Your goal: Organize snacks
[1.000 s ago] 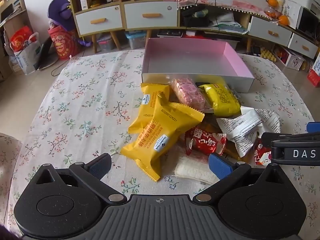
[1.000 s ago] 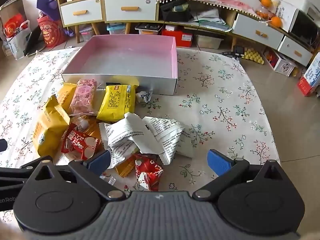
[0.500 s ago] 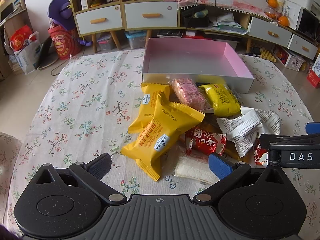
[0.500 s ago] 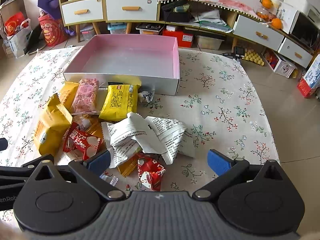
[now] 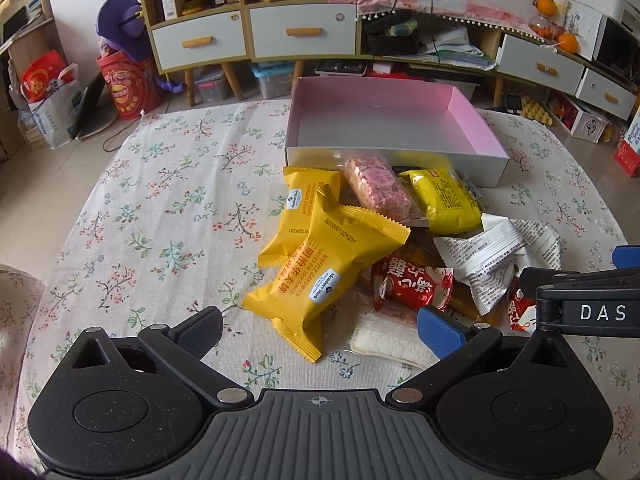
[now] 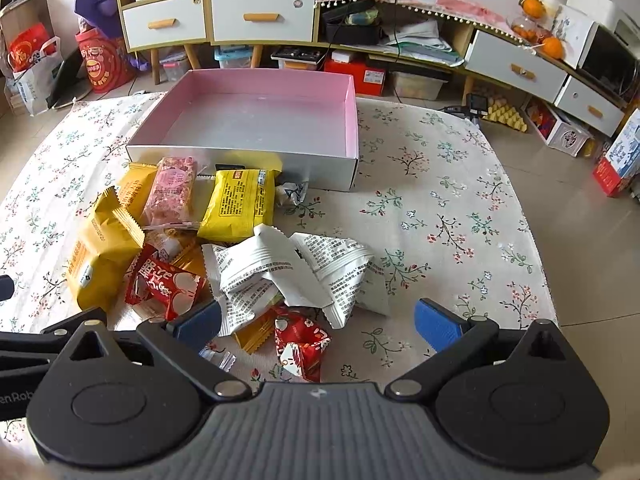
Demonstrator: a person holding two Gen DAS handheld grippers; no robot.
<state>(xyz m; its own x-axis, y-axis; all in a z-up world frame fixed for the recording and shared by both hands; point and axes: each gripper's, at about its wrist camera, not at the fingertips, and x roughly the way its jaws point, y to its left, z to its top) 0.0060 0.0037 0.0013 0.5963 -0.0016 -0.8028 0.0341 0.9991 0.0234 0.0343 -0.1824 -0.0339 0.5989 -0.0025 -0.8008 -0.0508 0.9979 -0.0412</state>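
Here yellow, red, white snack packets (image 5: 328, 276) heaped before pink box (image 6: 256, 112); both tongs released

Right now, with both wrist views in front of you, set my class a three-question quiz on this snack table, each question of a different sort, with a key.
1. True or false: the pink box already holds some snacks.
2. Multiple choice: what lies nearest between the fingers of the right claw?
A. a small red packet
B. the pink snack bar
C. an orange
3. Fill in: the left claw is ____, with the end of a yellow waffle sandwich packet lying between its fingers.

Key: 1 false, the box is empty; 2 A; 3 open.
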